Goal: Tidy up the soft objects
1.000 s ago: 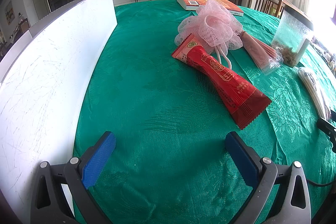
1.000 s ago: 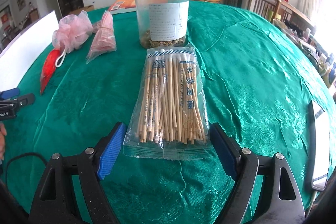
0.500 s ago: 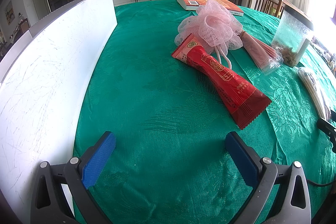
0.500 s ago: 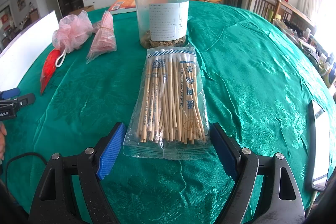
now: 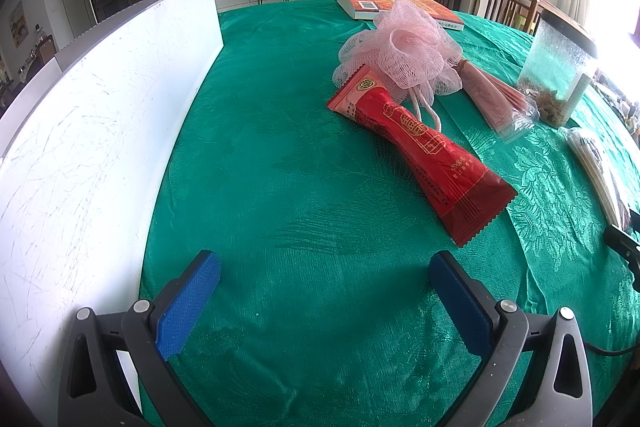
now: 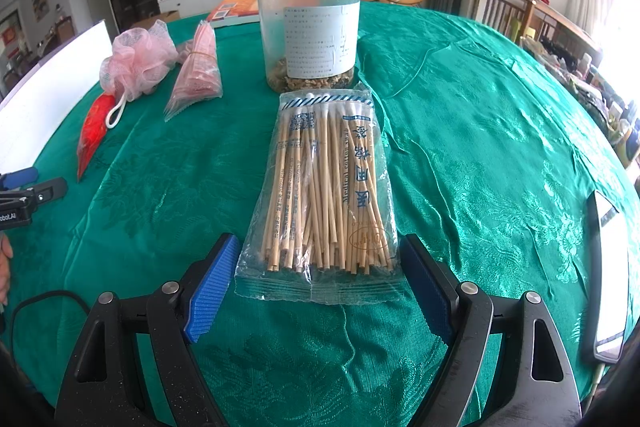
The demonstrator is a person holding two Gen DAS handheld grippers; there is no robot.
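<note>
A pink mesh bath puff (image 5: 404, 53) lies on the green tablecloth (image 5: 280, 155), its cord draped over a long red packet (image 5: 424, 147). A clear bag of pink sticks (image 5: 494, 97) lies to the puff's right. My left gripper (image 5: 324, 267) is open, low over bare cloth, short of the red packet. In the right wrist view a clear bag of cotton swabs (image 6: 326, 187) lies lengthwise, its near end between the fingers of my open right gripper (image 6: 320, 259). The puff (image 6: 138, 61), the red packet (image 6: 94, 131) and the pink sticks (image 6: 198, 71) show at left.
A white board (image 5: 92, 131) stands along the left side. A clear jar with a black lid (image 6: 308, 23) stands behind the swabs. An orange book (image 5: 400, 5) lies at the far end. A phone (image 6: 606, 267) lies at the right edge. Chairs stand beyond.
</note>
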